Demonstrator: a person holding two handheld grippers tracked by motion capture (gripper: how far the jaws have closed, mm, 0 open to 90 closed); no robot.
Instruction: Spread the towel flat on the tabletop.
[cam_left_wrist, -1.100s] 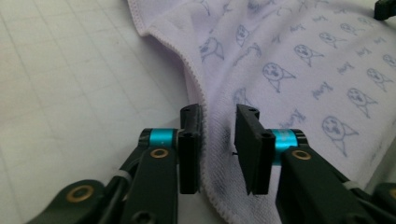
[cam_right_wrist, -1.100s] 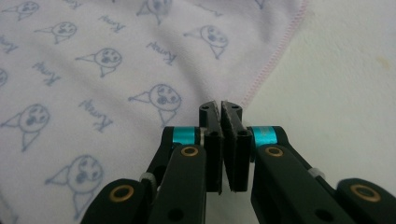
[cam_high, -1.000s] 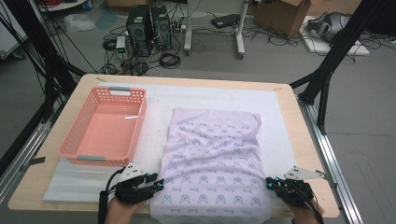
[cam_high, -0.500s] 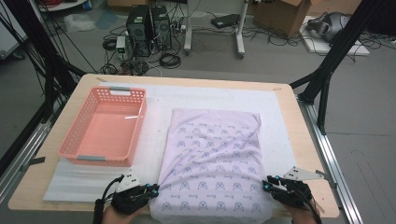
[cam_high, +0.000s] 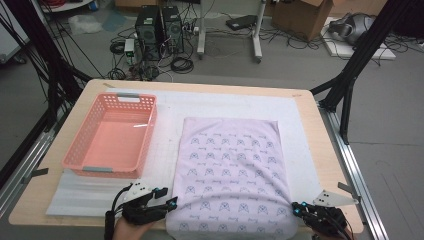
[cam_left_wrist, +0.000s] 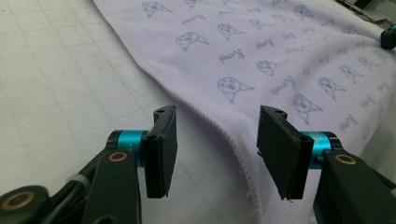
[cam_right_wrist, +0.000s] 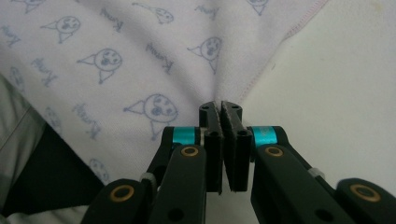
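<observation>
Left gripper (cam_left_wrist: 217, 151) is standing with jaws apart, nothing pinched; they have just been opening, and the cloth's hem is running between the pads without either pad pressing on it. Right gripper (cam_right_wrist: 223, 140) is clenched on the lilac cloth (cam_high: 230, 177): fabric is puckering into a small ridge right at its closed tips, near the stitched edge.

Position of cloth relative to grippers: it is lying flat between the two, its near corners at the tips, the rest spreading away from them across the white mat (cam_high: 165, 150). In the high view, left gripper (cam_high: 150, 202) is sitting at the near left corner and right gripper (cam_high: 315, 212) at the near right corner. The near hem is hanging slightly over the table's front edge, just ahead of the person's hands.

Why so, as I judge it: one corner per gripper is the layout for lifting the near edge evenly and folding it away. The right side is secured; the left side looks mid re-grip, aligned on the hem but not yet closed.

Orientation: cloth is a rectangle, long axis running straight away from the grippers toward the far table edge; short near edge spanning gripper to gripper. Printed faces upward.

Pink basket (cam_high: 112, 137) is sitting ahead of the left gripper, beside the cloth, not touching it.
</observation>
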